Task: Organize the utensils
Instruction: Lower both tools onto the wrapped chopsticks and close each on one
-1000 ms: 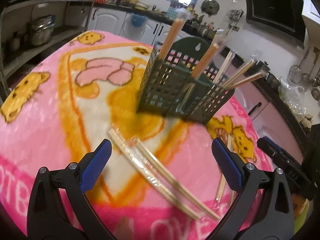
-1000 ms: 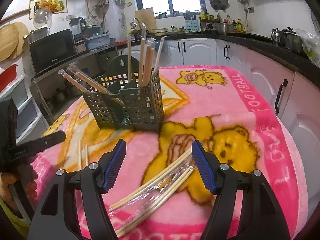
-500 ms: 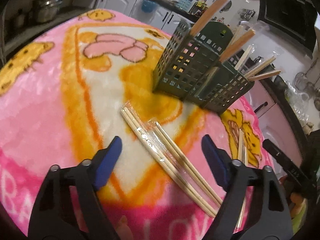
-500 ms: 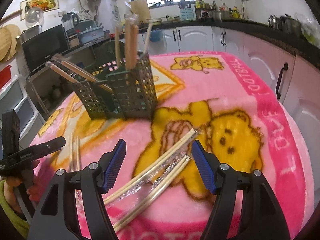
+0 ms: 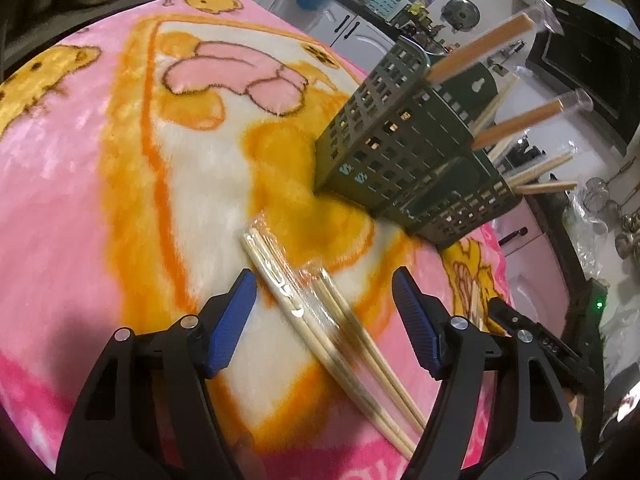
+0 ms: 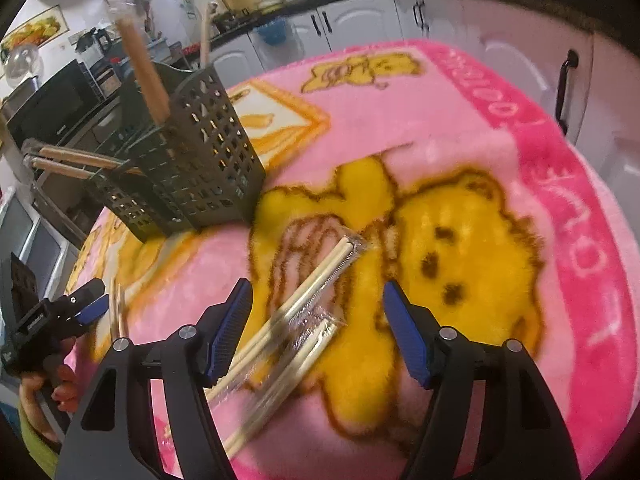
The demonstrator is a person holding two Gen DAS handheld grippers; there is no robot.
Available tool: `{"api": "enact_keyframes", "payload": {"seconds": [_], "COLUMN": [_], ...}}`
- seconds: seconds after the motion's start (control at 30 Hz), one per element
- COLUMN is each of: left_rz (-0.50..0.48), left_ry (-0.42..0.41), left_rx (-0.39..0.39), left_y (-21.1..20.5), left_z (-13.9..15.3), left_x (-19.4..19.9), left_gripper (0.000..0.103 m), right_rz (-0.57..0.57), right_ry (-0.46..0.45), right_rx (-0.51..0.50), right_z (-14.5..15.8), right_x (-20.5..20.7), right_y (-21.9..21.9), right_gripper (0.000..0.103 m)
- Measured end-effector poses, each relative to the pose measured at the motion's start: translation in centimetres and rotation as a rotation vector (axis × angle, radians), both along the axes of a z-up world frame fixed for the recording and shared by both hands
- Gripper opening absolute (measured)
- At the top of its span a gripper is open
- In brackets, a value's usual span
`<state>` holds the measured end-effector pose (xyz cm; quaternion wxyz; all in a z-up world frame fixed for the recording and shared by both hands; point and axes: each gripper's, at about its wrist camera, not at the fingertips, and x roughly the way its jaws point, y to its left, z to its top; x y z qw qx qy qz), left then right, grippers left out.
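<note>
Two plastic-wrapped pairs of wooden chopsticks (image 5: 320, 312) lie on the pink blanket, directly between the fingers of my open left gripper (image 5: 324, 320). Another two wrapped pairs (image 6: 296, 320) lie between the fingers of my open right gripper (image 6: 316, 328). A dark green perforated utensil holder (image 5: 404, 156) stands beyond them and holds several wrapped chopsticks leaning outward; it also shows in the right wrist view (image 6: 188, 168). Both grippers are low over the blanket and empty.
The pink cartoon blanket (image 5: 80, 200) covers the table. The other gripper shows at the right edge of the left wrist view (image 5: 536, 340) and at the left edge of the right wrist view (image 6: 56, 316), beside loose chopsticks (image 6: 118, 312). Kitchen cabinets and counters surround the table.
Both grippers have moved down and forward, closer to the chopsticks lying under them. The jaws stayed open. The holder and the chopsticks have not moved.
</note>
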<state>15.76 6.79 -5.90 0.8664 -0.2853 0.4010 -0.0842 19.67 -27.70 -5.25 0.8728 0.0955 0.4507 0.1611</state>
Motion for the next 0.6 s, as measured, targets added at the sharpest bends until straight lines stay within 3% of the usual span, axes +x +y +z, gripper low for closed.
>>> {"api": "enact_keyframes", "payload": {"seconds": [0.27, 0.6], "left_rz": [0.03, 0.06], "left_ry": [0.008, 0.013], "left_rx": [-0.014, -0.014], "left_y": [0.8, 1.8], "left_z": [-0.2, -0.7], "left_x": [0.8, 2.1], "left_gripper": [0.052, 0.032], "right_rz": [-0.037, -0.076], "right_ry": [0.052, 0.016], "right_rx": [0.019, 0.007], "right_z": [-0.9, -1.2], "right_x": [2.4, 3.5], "right_y": [0.3, 0.2], "right_gripper": [0.054, 0.038]}}
